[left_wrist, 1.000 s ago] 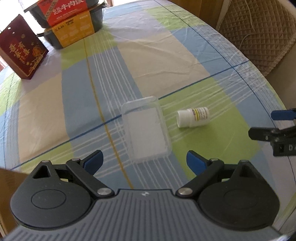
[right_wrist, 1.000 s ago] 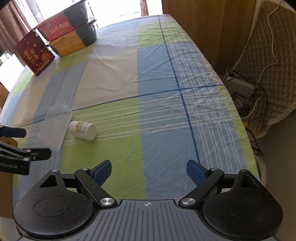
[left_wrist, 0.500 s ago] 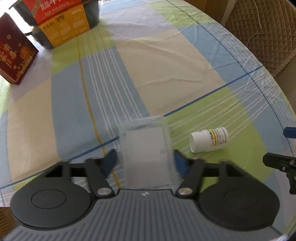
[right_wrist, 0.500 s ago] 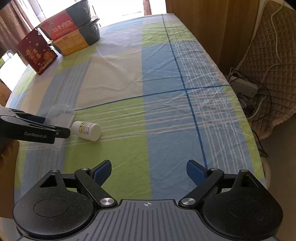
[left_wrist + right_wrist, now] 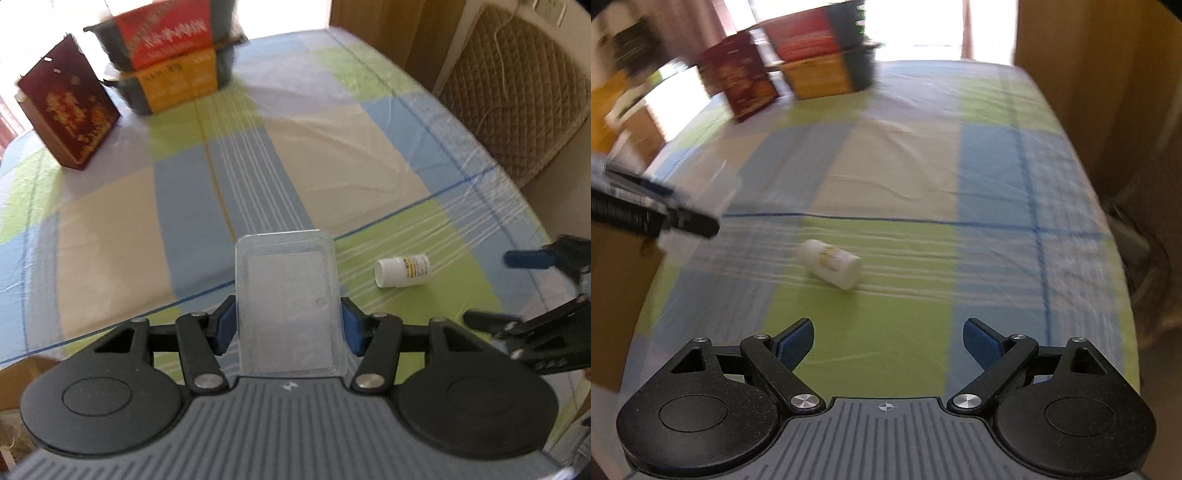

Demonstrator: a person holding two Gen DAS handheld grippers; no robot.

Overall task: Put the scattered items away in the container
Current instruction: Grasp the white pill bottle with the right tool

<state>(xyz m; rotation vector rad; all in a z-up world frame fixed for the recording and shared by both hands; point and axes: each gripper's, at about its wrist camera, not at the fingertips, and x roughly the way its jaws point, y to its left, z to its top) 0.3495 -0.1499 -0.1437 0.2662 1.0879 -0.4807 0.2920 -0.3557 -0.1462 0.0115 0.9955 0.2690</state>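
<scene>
Container (image 5: 288, 295) clamped in left hand-held gripper (image 5: 288, 325) — bottle (image 5: 402, 271) just right.

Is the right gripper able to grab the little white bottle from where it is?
Probably yes. The right gripper is open, and the bottle lies on its side just ahead, slightly to its left, with only bare tablecloth between. The left gripper is busy clamping the clear container, off to the side.

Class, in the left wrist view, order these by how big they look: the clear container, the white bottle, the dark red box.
1. Clear container, though nearness to the camera inflates it.
2. Dark red box, which stands farther off.
3. White bottle, plainly smallest.
</scene>
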